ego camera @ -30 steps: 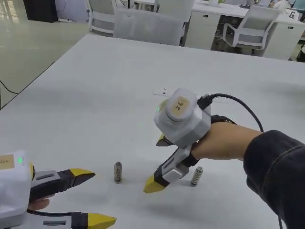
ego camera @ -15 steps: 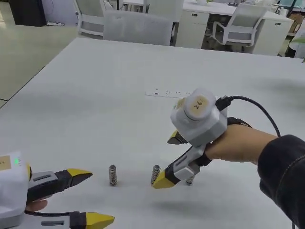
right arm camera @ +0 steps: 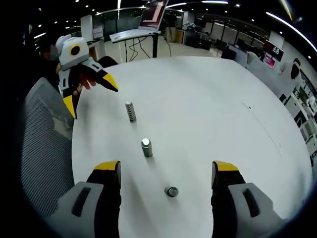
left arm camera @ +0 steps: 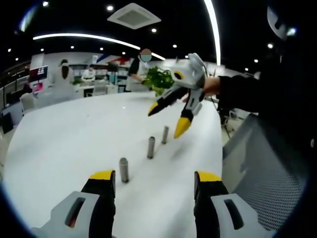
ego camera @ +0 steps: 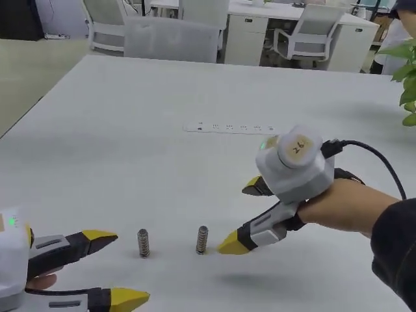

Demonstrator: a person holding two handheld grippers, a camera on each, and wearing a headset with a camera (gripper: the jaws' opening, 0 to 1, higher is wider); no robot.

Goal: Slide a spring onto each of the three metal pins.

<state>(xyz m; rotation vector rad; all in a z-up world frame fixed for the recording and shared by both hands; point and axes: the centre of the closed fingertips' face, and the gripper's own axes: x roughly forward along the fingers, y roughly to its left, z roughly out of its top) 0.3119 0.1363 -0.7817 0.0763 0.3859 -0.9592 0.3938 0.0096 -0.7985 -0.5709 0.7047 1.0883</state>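
Head view is showing two springs standing upright on the white table [ego camera: 195, 97], low in the frame: the left spring [ego camera: 143, 243] and the middle spring [ego camera: 202, 240], which is sitting just beside the right gripper's [ego camera: 239, 216] lower yellow tip. Right gripper view is catching a third spring [right arm camera: 171, 191] at bottom centre, seen end-on, so I'm not telling for sure whether it's seated all the way down. Both the right gripper and the left gripper [ego camera: 123, 266] are gaping wide and carrying nothing. I'm guessing all three pins are loaded and the job's wrapping up.
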